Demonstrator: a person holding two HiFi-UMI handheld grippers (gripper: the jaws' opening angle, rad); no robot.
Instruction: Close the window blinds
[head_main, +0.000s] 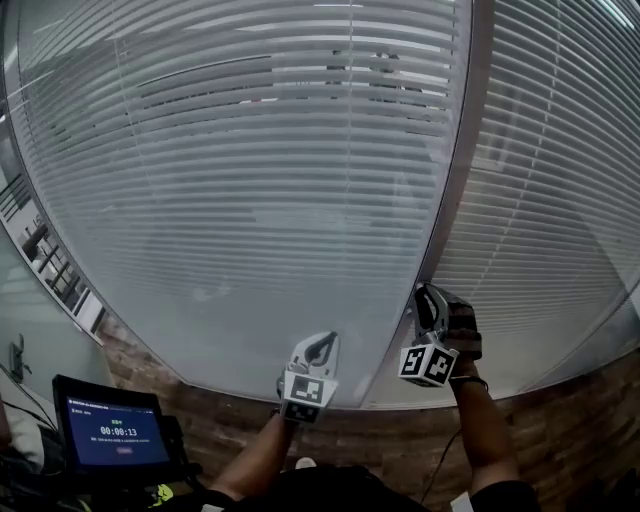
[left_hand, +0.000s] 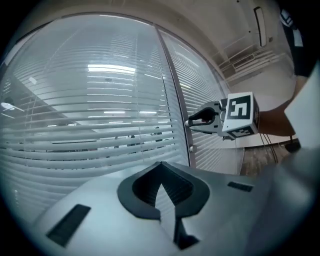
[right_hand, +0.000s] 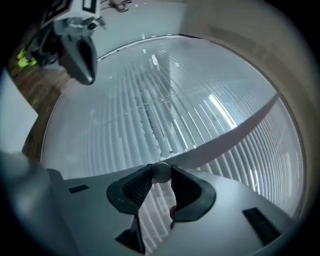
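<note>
Head view: pale blinds (head_main: 250, 200) hang behind two curved panes of glass that fill most of the picture, split by a grey post (head_main: 455, 170) and set above a brick wall (head_main: 560, 420). The right claw (head_main: 427, 295) reaches level to the foot of that post, a gloved hand behind it. The left claw (head_main: 320, 348) is held just in front of the left pane, well apart from the post. A small screen (head_main: 115, 432) glows blue at lower left.

Left gripper view: the left claw (left_hand: 160, 165) points at the left pane with its jaws drawn together at the tips and nothing between them. The slats lie level, bright strips of light showing across them. Off to the right, the right claw (left_hand: 192, 121) meets the post (left_hand: 175, 100) tip-first, its marker cube turned toward the camera.

Right gripper view: the right claw (right_hand: 161, 175) is clamped on a small round white knob (right_hand: 161, 171), one dark pad pressing on each side of it, right against the post (right_hand: 235, 135). The picture is rolled over, so the slats of the blinds (right_hand: 150, 110) run up and down on both sides of the post. The left claw (right_hand: 86, 75) hangs in the upper left corner, clear of the glass.
</note>
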